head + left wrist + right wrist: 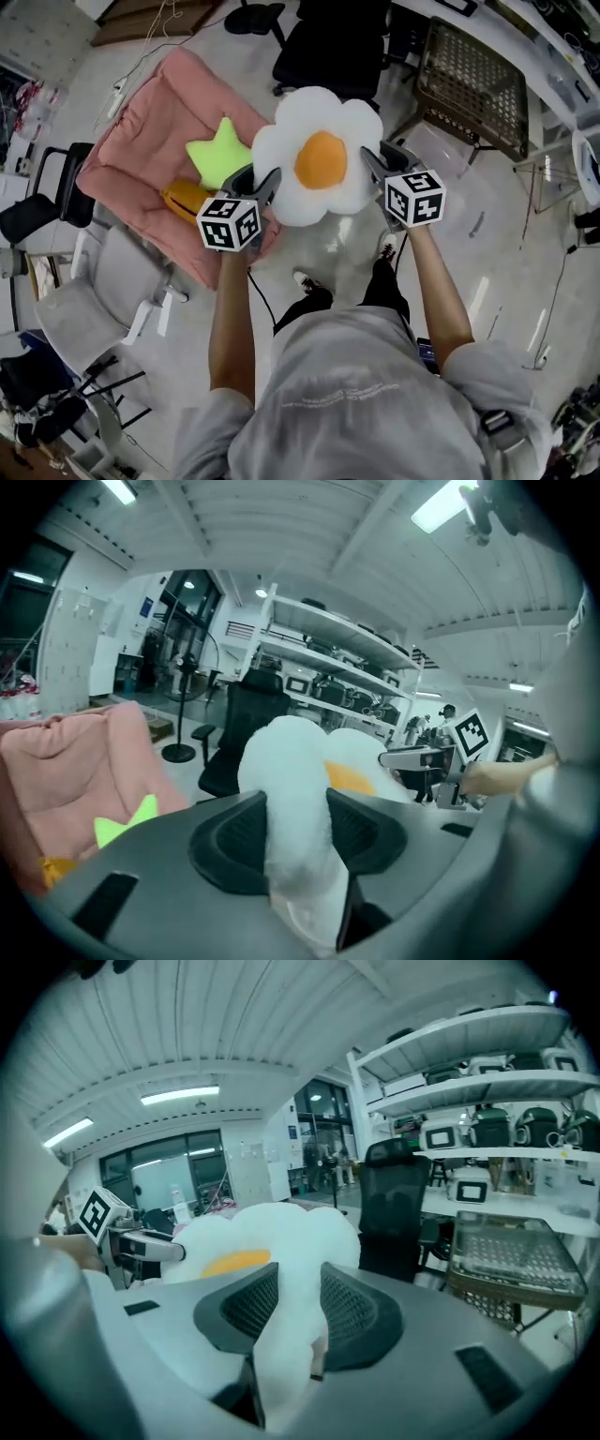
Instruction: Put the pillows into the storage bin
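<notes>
Now up in the air at 12 o'clock from the person's chest: pillow point(322, 169) — plump, flower-shaped, with white rounded petals and an orange-yellow centre. Pinched at its 8 o'clock edge by left gripper point(265, 183), jaws part closed, a white petal squeezed between the pads. Same at its 3 o'clock edge — right gripper point(373, 161) clamped on another petal. Well apart from the mesh bin point(473, 84) at 2 o'clock. Green star pillow point(217, 152) on pink cushion point(131, 150) at 9 o'clock.
</notes>
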`<state>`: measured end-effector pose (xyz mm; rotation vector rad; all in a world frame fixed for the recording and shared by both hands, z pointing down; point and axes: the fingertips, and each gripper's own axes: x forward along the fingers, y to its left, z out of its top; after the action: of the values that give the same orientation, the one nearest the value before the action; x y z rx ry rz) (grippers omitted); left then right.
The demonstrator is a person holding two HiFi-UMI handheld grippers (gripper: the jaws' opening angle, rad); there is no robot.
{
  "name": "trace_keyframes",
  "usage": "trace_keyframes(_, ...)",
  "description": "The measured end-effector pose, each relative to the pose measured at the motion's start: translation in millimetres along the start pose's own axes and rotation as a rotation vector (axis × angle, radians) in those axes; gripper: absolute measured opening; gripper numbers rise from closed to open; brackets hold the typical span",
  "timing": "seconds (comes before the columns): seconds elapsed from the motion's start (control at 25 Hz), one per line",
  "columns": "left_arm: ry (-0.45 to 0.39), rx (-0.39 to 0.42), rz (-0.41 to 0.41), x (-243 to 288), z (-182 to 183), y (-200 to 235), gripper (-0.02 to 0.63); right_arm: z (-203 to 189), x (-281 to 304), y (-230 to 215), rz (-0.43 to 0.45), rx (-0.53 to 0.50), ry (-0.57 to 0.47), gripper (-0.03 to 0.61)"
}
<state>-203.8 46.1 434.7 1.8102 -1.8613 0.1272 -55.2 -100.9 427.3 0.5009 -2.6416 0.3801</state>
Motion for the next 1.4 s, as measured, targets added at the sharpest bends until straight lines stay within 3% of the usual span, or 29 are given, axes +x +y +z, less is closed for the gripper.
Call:
trace_keyframes(0.28,0.151,0.048,-0.183,159,-21,-123,0.187,-60,-80,-171,-0.186,0.186,0.001,0.153)
trace_keyframes(0.52,0.323,0.087,-0.348,298,-78,-230,0.189,-151,-149,-308,-0.365,0.360,0.032,0.150)
trace_keyframes(0.84,0.492,0.121,-0.480,466,-164,-349,0.189,-265,-203,-469,-0.517,0.507,0.081,0.148)
trace_keyframes(1.08,0.624,0.154,-0.556,550,-247,-395,0.189,-366,-217,-536,-0.621,0.642,0.107,0.147)
trace_keyframes(1.4,0.734,0.197,-0.595,618,-339,-413,0.192,-474,-209,-583,-0.683,0.737,0.161,0.146)
